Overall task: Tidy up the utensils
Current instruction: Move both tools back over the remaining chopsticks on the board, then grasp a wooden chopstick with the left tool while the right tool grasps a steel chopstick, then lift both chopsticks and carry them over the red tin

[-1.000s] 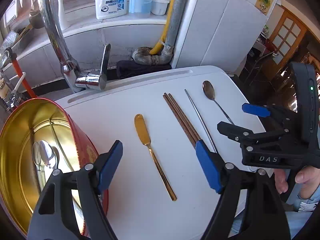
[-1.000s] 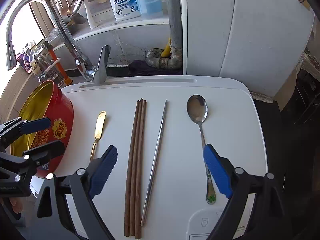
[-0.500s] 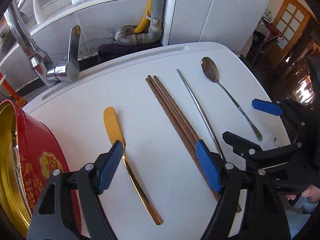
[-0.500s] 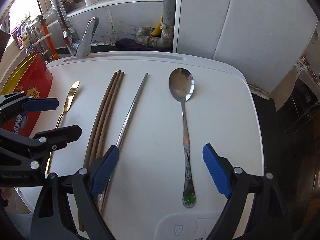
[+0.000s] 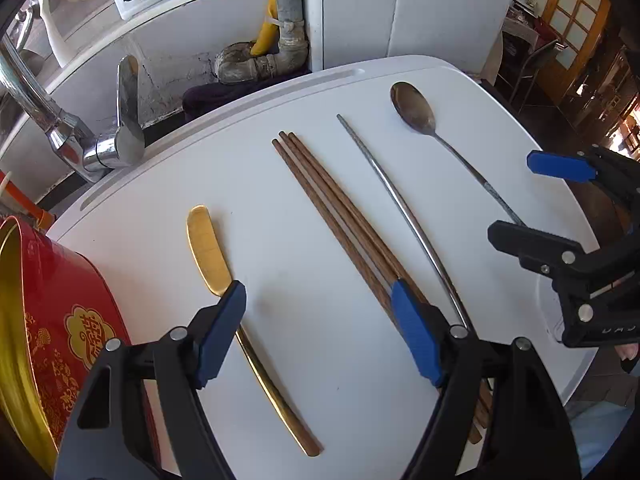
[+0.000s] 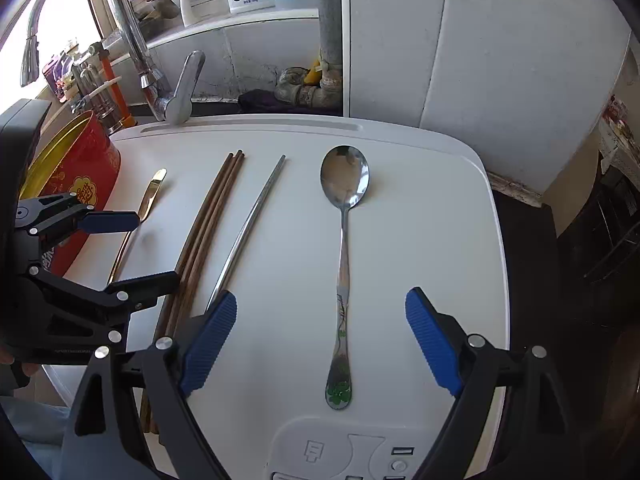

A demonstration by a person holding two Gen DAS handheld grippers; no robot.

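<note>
Pick-up approach: left gripper (image 5: 316, 334) and right gripper (image 6: 320, 340), jaws apart and empty, over tabletop (image 6: 440, 220); next, clamp spoon (image 6: 343, 240) at 12 o'clock.

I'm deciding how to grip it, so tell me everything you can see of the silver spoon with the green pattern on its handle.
The silver spoon looks like polished metal: an oval bowl facing up, a slim straight neck, and a handle that widens toward its end, printed with green clover-like leaves. It lies flat on the white surface, bowl toward the wall, handle end toward the camera, rightmost of the utensils and apart from the lone metal chopstick. Nothing touches it. The right gripper hangs open with the handle between its fingers, neither pad in contact.
</note>
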